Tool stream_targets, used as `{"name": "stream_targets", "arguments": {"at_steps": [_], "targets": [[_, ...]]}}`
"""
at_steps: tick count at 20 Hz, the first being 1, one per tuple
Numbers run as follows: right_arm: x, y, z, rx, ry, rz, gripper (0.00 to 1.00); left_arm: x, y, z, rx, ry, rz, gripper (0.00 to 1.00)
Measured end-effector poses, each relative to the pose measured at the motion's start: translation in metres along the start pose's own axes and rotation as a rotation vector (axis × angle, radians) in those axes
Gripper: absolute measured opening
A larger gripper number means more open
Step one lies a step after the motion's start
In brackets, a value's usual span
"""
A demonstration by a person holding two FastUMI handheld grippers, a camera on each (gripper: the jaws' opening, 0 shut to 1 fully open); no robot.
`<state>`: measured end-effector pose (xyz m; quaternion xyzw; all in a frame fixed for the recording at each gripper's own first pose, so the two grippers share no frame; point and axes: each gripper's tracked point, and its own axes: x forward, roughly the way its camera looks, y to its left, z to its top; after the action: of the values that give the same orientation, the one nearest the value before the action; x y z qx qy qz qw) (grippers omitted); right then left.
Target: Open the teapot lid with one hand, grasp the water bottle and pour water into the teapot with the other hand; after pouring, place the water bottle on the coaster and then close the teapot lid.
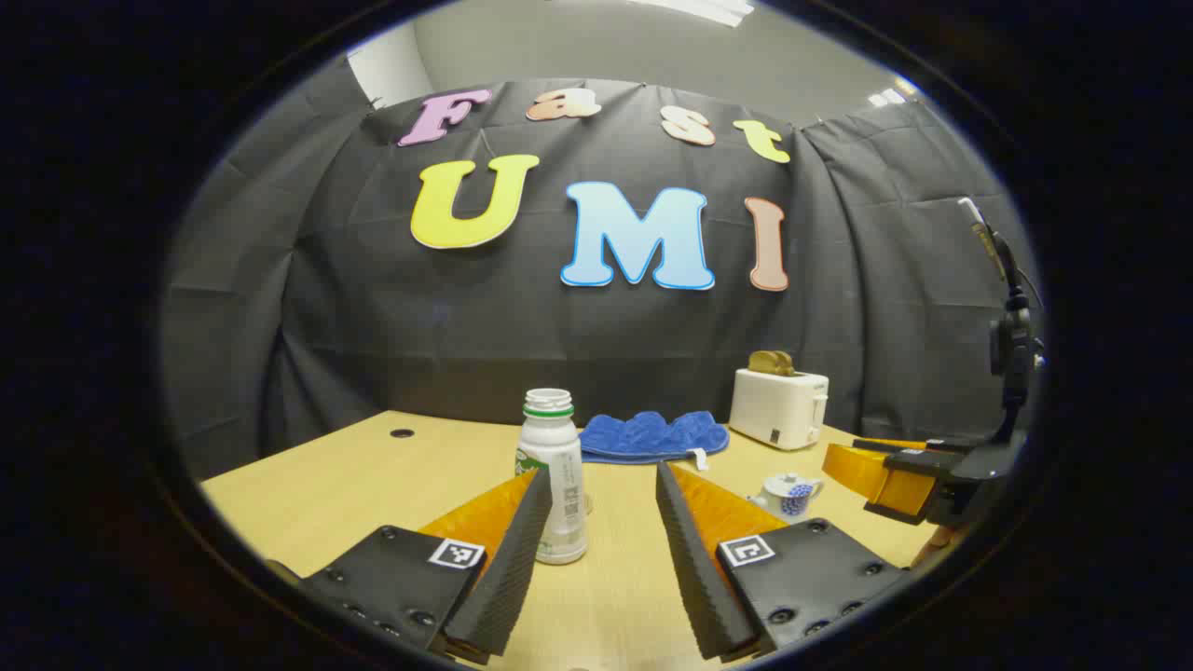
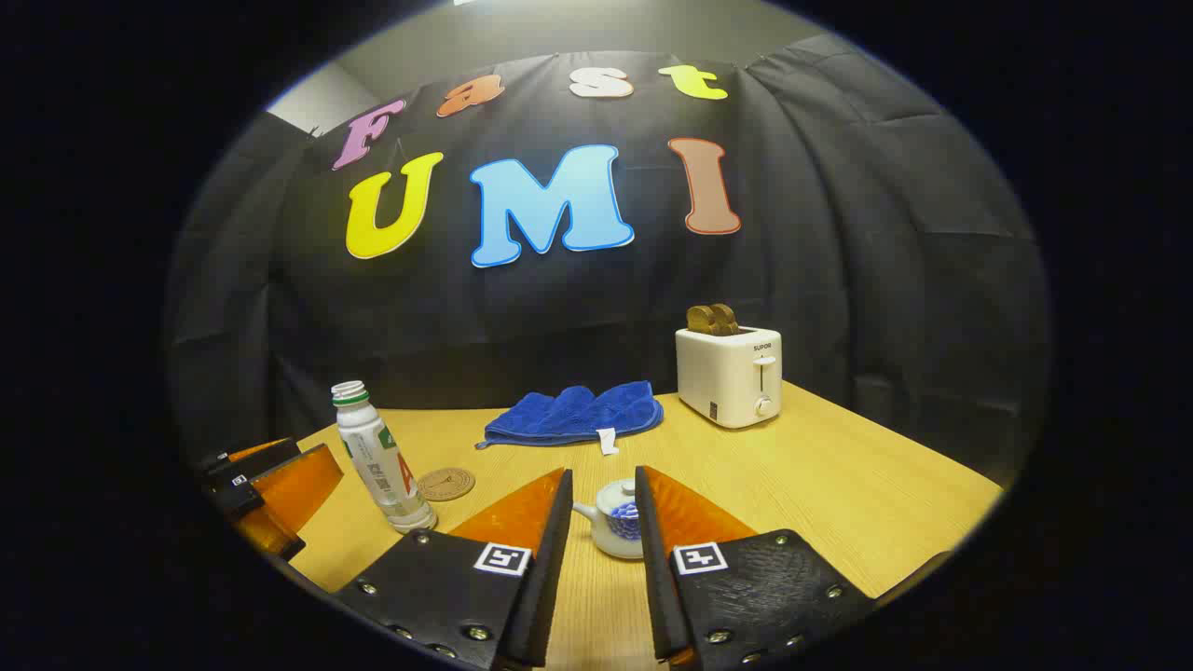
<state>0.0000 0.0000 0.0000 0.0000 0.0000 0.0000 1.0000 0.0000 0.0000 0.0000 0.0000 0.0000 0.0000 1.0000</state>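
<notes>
Both claws gape — left claw (image 1: 596, 485) flanks bottle (image 1: 553, 475), empty.

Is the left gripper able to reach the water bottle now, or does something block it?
Probably yes. The left gripper is open, and the water bottle stands upright just ahead, beside one of its fingers, with bare table around it and nothing between.
</notes>
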Motion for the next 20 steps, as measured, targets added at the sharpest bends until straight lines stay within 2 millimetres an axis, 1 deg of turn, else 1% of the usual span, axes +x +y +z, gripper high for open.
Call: {"name": "stream_targets", "arguments": {"at_steps": [3, 6, 10, 11, 12, 13, 14, 16, 20], "targets": [[0.005, -0.004, -0.001, -0.026, 0.003, -0.012, 0.41, 0.003, -0.002, -0.002, -0.018, 0.003, -0.006, 0.81], [0.016, -0.007, 0.000, -0.077, 0.000, -0.026, 0.41, 0.008, 0.001, -0.001, -0.018, -0.008, 0.003, 0.81], [0.034, -0.003, -0.009, -0.087, 0.021, -0.014, 0.41, 0.012, 0.006, -0.003, -0.020, -0.003, 0.012, 0.79], [0.040, -0.012, -0.010, -0.080, 0.025, -0.042, 0.25, 0.013, 0.007, -0.004, -0.025, 0.000, 0.012, 0.78], [0.039, -0.013, -0.010, -0.068, 0.025, -0.044, 0.08, 0.013, 0.008, -0.004, -0.028, 0.002, 0.013, 0.77], [0.041, -0.014, -0.010, -0.069, 0.027, -0.052, 0.14, 0.014, 0.008, -0.005, -0.029, 0.002, 0.013, 0.81], [0.043, -0.016, -0.010, -0.077, 0.026, -0.059, 0.14, 0.014, 0.010, -0.004, -0.028, 0.001, 0.014, 0.81], [0.045, -0.017, -0.011, -0.087, 0.027, -0.061, 0.14, 0.015, 0.011, -0.004, -0.028, -0.001, 0.017, 0.73], [0.050, -0.015, -0.016, -0.102, 0.040, -0.054, 0.14, 0.019, 0.012, -0.009, -0.033, 0.004, 0.017, 0.78]]}}
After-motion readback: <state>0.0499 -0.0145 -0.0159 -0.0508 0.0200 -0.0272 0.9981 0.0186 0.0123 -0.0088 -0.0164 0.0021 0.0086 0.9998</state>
